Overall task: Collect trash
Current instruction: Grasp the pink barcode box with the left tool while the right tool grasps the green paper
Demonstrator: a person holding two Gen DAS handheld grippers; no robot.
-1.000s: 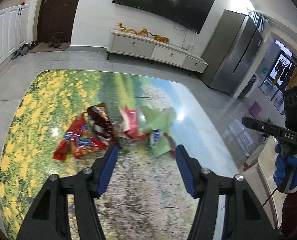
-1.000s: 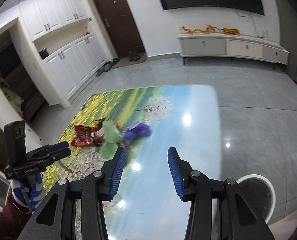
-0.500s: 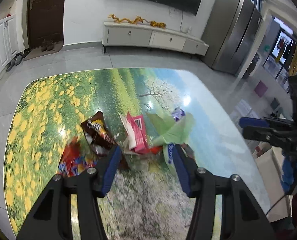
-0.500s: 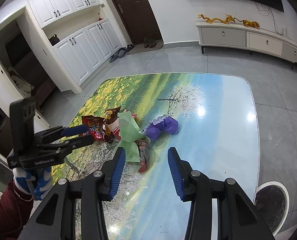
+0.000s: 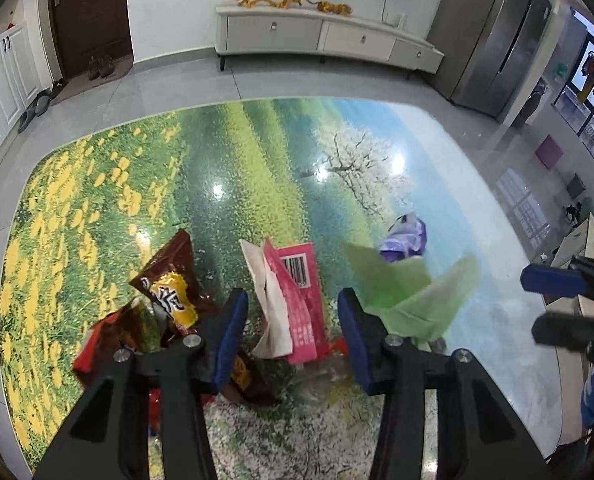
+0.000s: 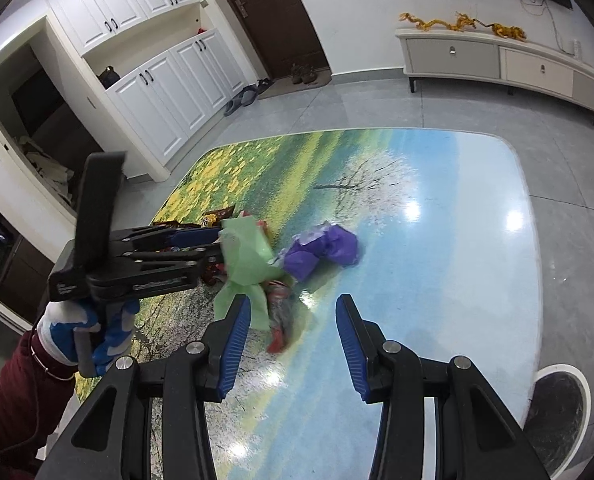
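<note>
A heap of trash lies on the landscape-printed table (image 5: 257, 160). In the left wrist view my open left gripper (image 5: 293, 328) hangs just above a pink wrapper with a barcode (image 5: 301, 292); a brown snack bag (image 5: 169, 284) lies to its left, crumpled green paper (image 5: 409, 292) to its right and a purple wrapper (image 5: 407, 238) beyond. In the right wrist view my open, empty right gripper (image 6: 293, 336) is over the table, short of the green paper (image 6: 245, 256), the purple wrapper (image 6: 325, 250) and a red wrapper (image 6: 279, 320). The left gripper (image 6: 213, 244) reaches into the heap from the left.
A round white-rimmed bin (image 6: 557, 400) stands on the floor off the table's right near corner. A white TV cabinet (image 5: 317, 40) runs along the far wall, with a grey fridge (image 5: 493, 40) to its right. White cupboards (image 6: 157, 92) line the left wall.
Both grippers have moved in toward the trash heap. The left gripper has come down so the pink wrapper lies between its fingers. Both stayed open.
</note>
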